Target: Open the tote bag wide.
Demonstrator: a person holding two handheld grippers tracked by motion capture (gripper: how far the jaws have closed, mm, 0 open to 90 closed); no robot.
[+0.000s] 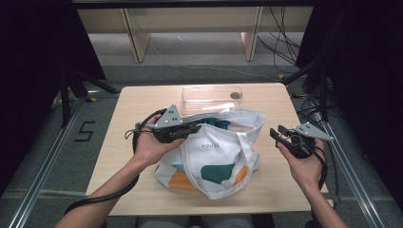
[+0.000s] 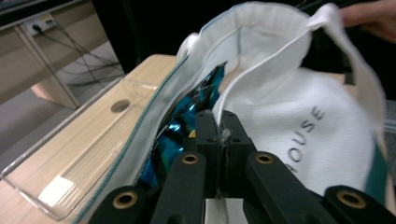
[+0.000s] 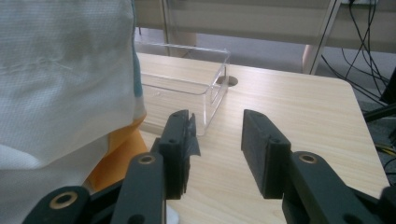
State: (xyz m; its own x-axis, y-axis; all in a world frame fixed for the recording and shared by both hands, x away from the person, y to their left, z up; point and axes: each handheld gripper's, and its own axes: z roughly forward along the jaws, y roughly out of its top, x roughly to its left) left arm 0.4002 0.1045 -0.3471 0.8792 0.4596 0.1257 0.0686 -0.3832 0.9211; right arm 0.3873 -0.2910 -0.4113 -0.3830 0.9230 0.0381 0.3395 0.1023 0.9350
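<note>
A white tote bag (image 1: pixel 223 156) printed "HOUSE", with teal and orange patches, lies in the middle of the wooden table (image 1: pixel 138 104). My left gripper (image 1: pixel 203 124) reaches in from the left and is shut on the near rim of the bag's mouth. In the left gripper view the jaws (image 2: pixel 217 116) pinch the white fabric edge of the bag (image 2: pixel 289 107). A shiny blue packet (image 2: pixel 187 116) sits inside the bag, just past the rim (image 1: pixel 221 122). My right gripper (image 1: pixel 278 133) hovers right of the bag, open, with nothing between its jaws (image 3: pixel 217 126). The bag's side (image 3: pixel 60 70) hangs at its left.
A clear plastic box (image 1: pixel 211 99) stands behind the bag near the table's far edge, with a round hole (image 1: pixel 235 95) in the tabletop beside it. The box (image 3: pixel 187 84) lies ahead of the right gripper. Black frames and cables surround the table.
</note>
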